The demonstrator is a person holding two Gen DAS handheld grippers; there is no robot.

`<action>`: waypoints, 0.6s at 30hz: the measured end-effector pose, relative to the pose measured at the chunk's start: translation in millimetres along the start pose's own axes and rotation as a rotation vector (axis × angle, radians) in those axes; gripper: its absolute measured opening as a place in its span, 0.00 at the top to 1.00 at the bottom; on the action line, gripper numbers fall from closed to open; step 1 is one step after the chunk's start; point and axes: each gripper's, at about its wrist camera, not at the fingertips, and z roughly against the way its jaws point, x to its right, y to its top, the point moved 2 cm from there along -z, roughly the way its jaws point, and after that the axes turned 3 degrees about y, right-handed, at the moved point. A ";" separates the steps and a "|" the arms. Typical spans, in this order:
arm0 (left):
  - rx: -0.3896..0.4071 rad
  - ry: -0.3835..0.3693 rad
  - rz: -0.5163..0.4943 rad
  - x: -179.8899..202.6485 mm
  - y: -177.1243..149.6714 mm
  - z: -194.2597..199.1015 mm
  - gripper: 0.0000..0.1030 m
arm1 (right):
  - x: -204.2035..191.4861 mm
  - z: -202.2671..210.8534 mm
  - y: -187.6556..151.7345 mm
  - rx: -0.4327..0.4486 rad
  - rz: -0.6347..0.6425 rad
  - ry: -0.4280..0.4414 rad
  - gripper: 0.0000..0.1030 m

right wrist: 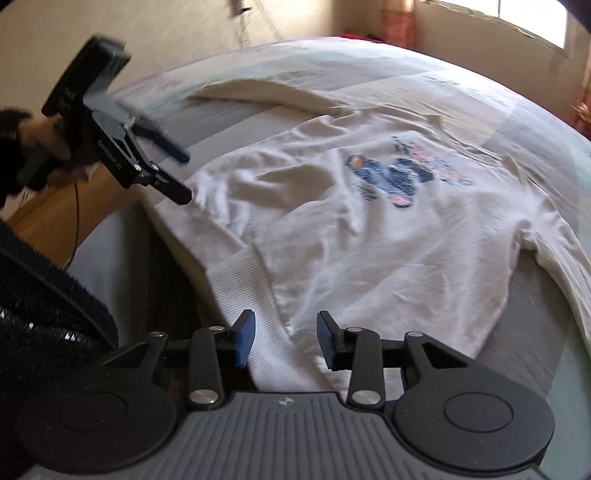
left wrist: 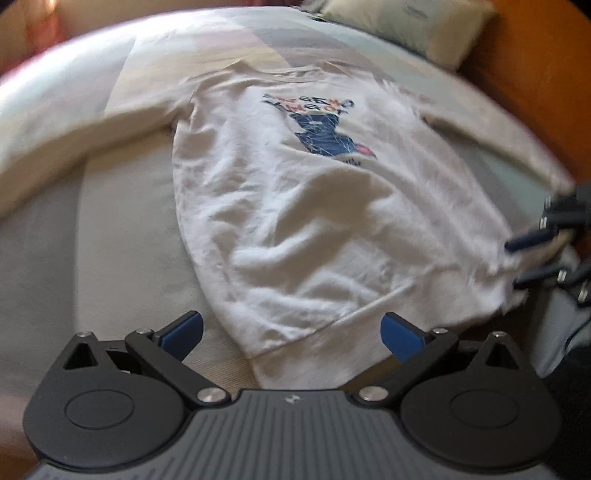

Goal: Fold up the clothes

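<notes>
Sweatshirt (left wrist: 295, 206) white, blue print on chest, lies spread face-up on bed (left wrist: 110, 229), sleeves out to both sides, body wrinkled. My left claw (left wrist: 291, 332) released, jaws wide, hovering just above ribbed hem corner, not touching. My right claw (right wrist: 284, 339) also released, narrower gap, ribbed hem (right wrist: 243, 280) lies between its pads; contact unclear. From right wrist view, left claw sits ahead-left, held by hand (right wrist: 40, 144) in dark sleeve. Pillow (left wrist: 410, 26) far ahead of left claw.
</notes>
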 end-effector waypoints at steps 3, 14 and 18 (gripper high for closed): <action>-0.023 -0.114 0.170 -22.7 -2.1 -11.7 0.03 | 6.6 1.3 -5.2 0.009 -0.040 -0.011 0.59; -0.050 -0.343 0.445 -51.6 -12.2 -27.1 0.29 | 13.2 -3.2 -11.4 0.035 -0.110 -0.001 0.57; -0.050 -0.284 0.398 -46.8 -13.4 -26.4 0.31 | 18.5 -5.4 -12.8 0.045 -0.146 0.000 0.55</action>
